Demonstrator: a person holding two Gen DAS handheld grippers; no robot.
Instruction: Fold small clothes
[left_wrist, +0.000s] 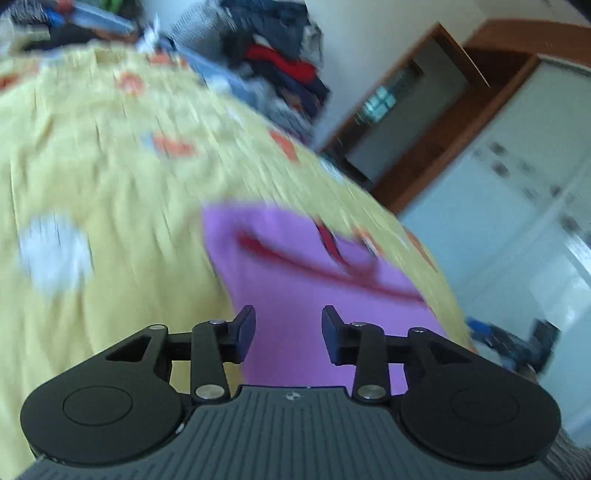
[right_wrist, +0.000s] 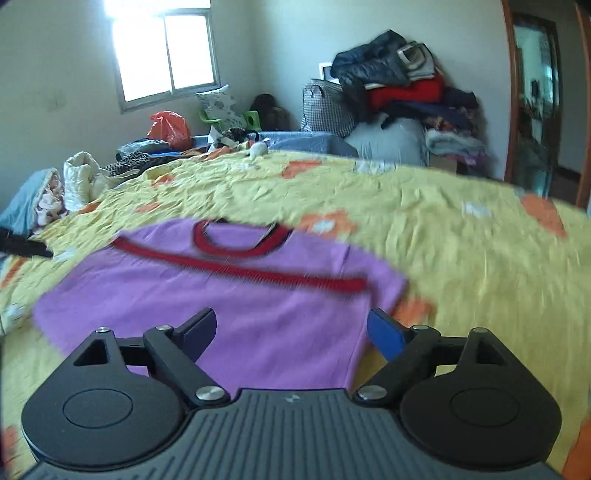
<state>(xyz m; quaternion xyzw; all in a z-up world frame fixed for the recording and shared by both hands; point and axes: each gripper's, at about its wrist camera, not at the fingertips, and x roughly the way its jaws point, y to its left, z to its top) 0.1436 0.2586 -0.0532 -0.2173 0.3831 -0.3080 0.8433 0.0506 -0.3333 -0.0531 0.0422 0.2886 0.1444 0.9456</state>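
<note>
The purple shirt (right_wrist: 229, 295) lies flat just ahead of both parted, empty grippers, left (left_wrist: 288, 332) and right (right_wrist: 291, 332); blur seemingly hides any contact.

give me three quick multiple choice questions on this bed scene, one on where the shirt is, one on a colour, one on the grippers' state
1. Where does the purple shirt lie?
A. on the yellow bedspread
B. on a chair
C. on the floor

2. What colour is the shirt's neck trim?
A. green
B. red
C. white

3. How do the left gripper and right gripper stand?
A. both clamped on the shirt
B. one clamped on a sock
C. both open, holding nothing

Answers: 1 A, it is spread flat on the bedspread; 2 B, a red band rings the neck; 3 C, the jaws stand apart above the cloth.
</note>
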